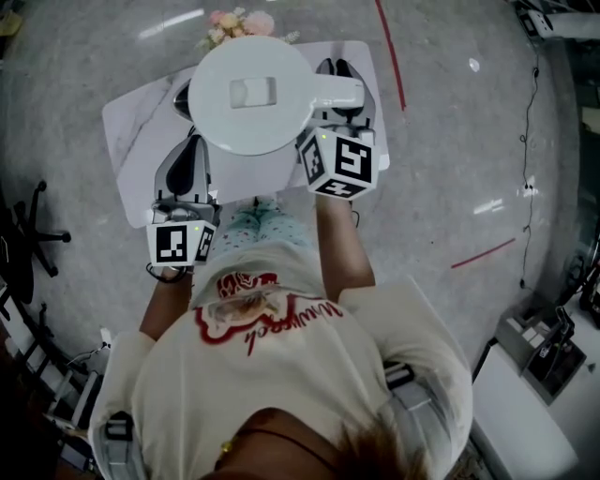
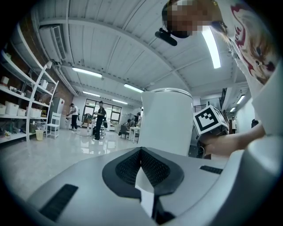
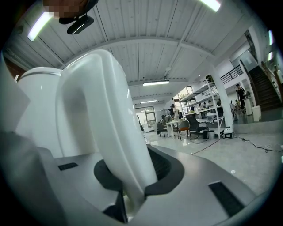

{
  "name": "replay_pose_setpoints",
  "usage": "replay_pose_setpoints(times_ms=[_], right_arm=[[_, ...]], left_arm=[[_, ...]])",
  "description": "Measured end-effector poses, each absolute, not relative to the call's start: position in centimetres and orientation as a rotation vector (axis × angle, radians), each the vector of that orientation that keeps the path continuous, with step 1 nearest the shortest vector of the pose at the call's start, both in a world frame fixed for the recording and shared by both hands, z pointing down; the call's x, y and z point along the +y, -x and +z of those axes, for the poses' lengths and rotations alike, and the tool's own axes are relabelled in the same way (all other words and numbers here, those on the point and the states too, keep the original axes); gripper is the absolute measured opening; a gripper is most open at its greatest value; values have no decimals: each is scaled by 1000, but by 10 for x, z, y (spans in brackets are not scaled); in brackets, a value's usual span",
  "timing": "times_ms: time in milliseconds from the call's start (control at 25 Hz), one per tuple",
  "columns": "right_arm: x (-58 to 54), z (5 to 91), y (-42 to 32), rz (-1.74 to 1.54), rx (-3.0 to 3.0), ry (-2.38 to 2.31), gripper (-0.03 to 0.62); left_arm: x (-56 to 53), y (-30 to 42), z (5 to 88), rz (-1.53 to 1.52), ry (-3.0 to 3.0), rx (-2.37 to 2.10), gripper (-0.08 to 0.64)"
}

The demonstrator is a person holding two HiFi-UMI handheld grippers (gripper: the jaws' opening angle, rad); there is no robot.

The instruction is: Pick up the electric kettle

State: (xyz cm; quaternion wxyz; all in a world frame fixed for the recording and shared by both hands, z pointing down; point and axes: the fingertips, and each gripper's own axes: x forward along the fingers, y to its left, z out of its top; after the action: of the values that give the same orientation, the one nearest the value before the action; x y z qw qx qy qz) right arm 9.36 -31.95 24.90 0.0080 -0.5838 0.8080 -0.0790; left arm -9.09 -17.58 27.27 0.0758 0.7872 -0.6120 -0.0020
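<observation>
The white electric kettle (image 1: 251,94) fills the upper middle of the head view, seen from above its lid, over a white marble table (image 1: 136,127). My right gripper (image 1: 336,82) is shut on the kettle's handle (image 1: 339,92). In the right gripper view the curved handle (image 3: 110,132) runs down between the pads (image 3: 170,170), with the kettle body (image 3: 37,110) to the left. My left gripper (image 1: 192,141) is beside the kettle's left flank, apart from it. In the left gripper view its jaws (image 2: 141,152) meet with nothing held, and the kettle (image 2: 166,121) stands ahead.
A bunch of flowers (image 1: 234,23) lies at the table's far edge. A dark shape (image 1: 181,94) shows under the kettle's left rim. Red tape lines (image 1: 392,56) cross the grey floor. A black chair (image 1: 28,225) stands left, cables and boxes (image 1: 548,347) right.
</observation>
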Motion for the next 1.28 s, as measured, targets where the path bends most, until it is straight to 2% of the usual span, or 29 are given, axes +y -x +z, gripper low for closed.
replay_pose_setpoints(times_ms=[1280], right_arm=[[-312, 199, -71, -248, 2651, 1639, 67]], left_arm=[[-161, 96, 219, -105, -2342, -2030, -2]])
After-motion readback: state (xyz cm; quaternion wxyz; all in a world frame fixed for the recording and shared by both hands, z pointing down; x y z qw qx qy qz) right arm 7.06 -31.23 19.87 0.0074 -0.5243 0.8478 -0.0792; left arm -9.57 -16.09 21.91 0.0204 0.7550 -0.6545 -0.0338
